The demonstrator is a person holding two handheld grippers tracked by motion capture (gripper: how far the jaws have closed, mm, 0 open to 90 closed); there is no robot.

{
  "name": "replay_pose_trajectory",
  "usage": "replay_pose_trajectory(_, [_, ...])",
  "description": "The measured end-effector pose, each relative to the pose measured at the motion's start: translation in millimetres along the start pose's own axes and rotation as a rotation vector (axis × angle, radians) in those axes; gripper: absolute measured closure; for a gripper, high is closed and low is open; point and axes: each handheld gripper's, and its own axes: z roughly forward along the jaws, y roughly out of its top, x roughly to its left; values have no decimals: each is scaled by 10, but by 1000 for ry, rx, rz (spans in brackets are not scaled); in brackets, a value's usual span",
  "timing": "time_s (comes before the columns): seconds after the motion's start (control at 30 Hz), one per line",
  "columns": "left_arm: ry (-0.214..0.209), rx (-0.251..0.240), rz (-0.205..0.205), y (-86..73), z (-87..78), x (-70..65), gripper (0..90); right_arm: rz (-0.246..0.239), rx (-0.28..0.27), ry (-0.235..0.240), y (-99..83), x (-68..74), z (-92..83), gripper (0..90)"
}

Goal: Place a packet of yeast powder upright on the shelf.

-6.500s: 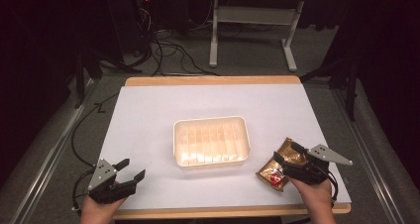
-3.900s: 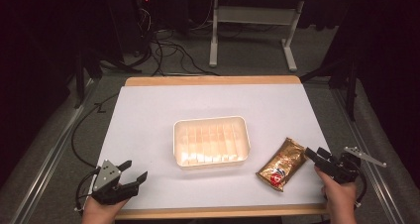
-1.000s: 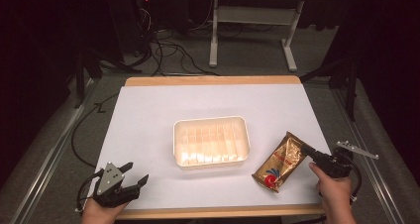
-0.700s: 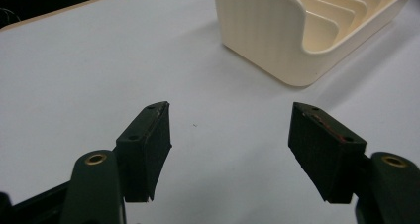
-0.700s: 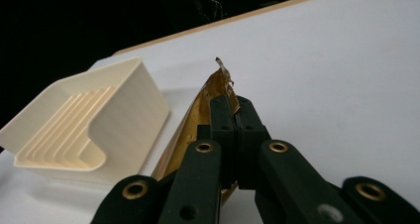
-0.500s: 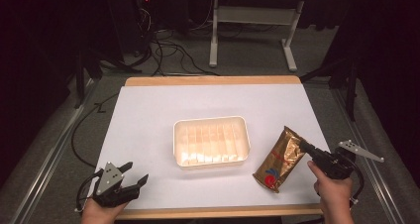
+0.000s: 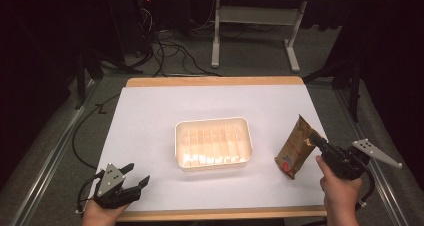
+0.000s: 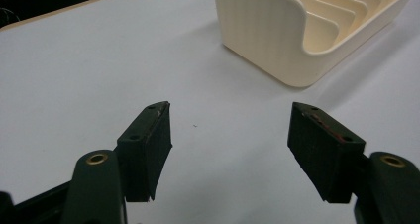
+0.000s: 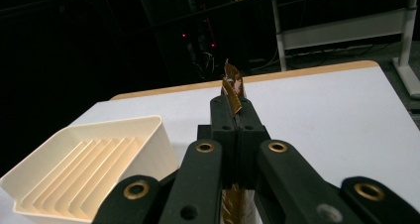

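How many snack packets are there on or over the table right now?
1: the brown snack packet, pinched in the right gripper at the table's right side, beside the cream tray. Nothing suggests another is hidden.

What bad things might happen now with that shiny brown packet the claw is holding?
The right claw pinches the brown packet by one edge only, so it might slip out or swing as it moves.

The packet hangs low beside the cream tray, so its bottom corner could catch on the tray's rim instead of going in.

Its thin foil top sticks out past the claw in the right gripper view and could crumple or tear.
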Motion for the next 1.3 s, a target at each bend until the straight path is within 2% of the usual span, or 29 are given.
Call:
replay_pose_trajectory(0.2, [2,-3,2,5,-6,4,339,15,-43,-5,54,21,-70,900])
replay_pose_trajectory(0.4, [1,-5,3,5,-10,8,339,11,-31,-16,40,72,-41,900])
replay_pose_trajectory(0.7, [0,-5,3,3,-12,18,339,-12,1,-7,-28,218,107,900])
replay_pose_trajectory(0.97, [0,-5,5,6,-13,17,340,-14,10,17,-53,357,249,900])
replay_pose_trajectory(1.07, [0,-6,7,7,-17,19,340,10,13,38,-74,396,318,900])
replay_pose_trajectory(1.3, [-3,-6,10,7,-19,31,340,21,42,106,-119,538,479,900])
